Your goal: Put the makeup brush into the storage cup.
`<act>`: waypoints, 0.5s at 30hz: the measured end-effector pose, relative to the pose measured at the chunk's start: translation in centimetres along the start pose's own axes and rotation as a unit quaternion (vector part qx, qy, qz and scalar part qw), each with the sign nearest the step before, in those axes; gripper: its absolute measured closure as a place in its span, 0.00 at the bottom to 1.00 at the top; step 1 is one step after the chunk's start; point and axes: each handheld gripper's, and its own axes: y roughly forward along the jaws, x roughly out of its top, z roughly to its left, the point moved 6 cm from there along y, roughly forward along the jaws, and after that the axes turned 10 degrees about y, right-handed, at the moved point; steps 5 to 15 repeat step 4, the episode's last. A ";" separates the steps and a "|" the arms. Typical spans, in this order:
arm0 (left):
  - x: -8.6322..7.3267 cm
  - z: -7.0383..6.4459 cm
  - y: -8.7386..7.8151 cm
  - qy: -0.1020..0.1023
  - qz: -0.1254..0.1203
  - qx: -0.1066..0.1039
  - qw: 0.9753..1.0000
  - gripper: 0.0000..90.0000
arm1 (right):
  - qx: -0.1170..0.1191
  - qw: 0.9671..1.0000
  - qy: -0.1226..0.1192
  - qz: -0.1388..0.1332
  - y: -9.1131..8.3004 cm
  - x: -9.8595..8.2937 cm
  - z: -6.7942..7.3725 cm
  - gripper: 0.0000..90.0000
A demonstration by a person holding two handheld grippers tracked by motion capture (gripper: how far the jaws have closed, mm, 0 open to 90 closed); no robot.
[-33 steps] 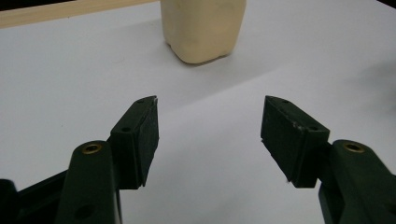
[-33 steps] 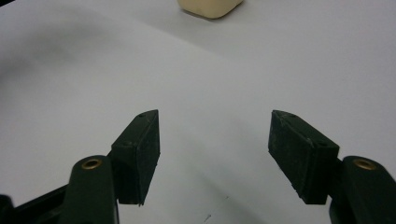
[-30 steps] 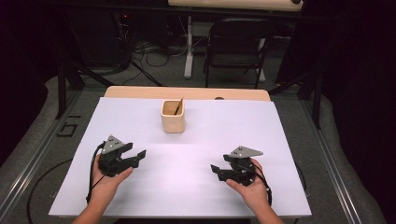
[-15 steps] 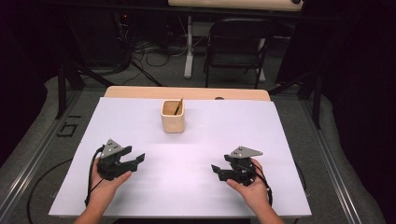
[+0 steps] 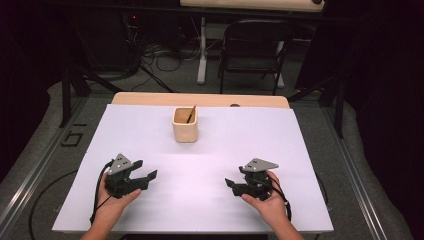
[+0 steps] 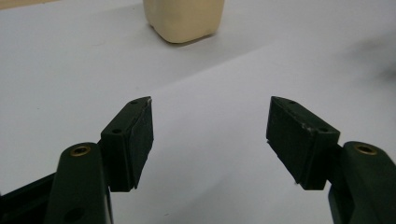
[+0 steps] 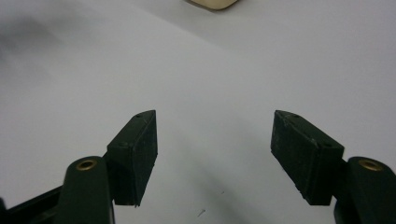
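A cream square cup (image 5: 185, 124) stands upright at the far middle of the white table (image 5: 210, 150), with a thin brown stick (image 5: 190, 114) leaning inside it. My left gripper (image 5: 145, 170) rests low over the near left of the table, open and empty; its own view puts the cup (image 6: 183, 18) straight ahead, well beyond the jaws (image 6: 210, 135). At the near right my right gripper (image 5: 231, 185) is open too, nothing between its jaws (image 7: 215, 149), and the cup's base (image 7: 212, 4) peeks in at the top edge.
A wooden strip (image 5: 200, 99) borders the table's far edge. Behind it a black folding chair (image 5: 254, 50) and loose cables sit on the grey floor. Metal rails run along both sides of the table.
My left gripper has slid a little toward the near edge and turned slightly. The right gripper and the cup have stayed put.
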 end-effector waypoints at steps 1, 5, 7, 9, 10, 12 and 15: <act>0.0 0.0 0.0 -0.002 -0.001 -0.003 1.000 0.35 | -0.001 1.000 -0.004 0.007 -0.1 -0.1 0.0 0.35; -0.1 -0.1 0.1 -0.008 -0.001 -0.010 1.000 0.34 | 0.002 1.000 -0.007 0.003 0.1 -0.1 0.2 0.34; -0.1 -0.1 0.1 -0.008 -0.001 -0.010 1.000 0.34 | 0.002 1.000 -0.007 0.003 0.1 -0.1 0.2 0.34; -0.1 -0.1 0.1 -0.008 -0.001 -0.010 1.000 0.34 | 0.002 1.000 -0.007 0.003 0.1 -0.1 0.2 0.34; -0.1 -0.1 0.1 -0.008 -0.001 -0.010 1.000 0.34 | 0.002 1.000 -0.007 0.003 0.1 -0.1 0.2 0.34; -0.1 -0.1 0.1 -0.008 -0.001 -0.010 1.000 0.34 | 0.002 1.000 -0.007 0.003 0.1 -0.1 0.2 0.34; -0.1 -0.1 0.1 -0.008 -0.001 -0.010 1.000 0.34 | 0.002 1.000 -0.007 0.003 0.1 -0.1 0.2 0.34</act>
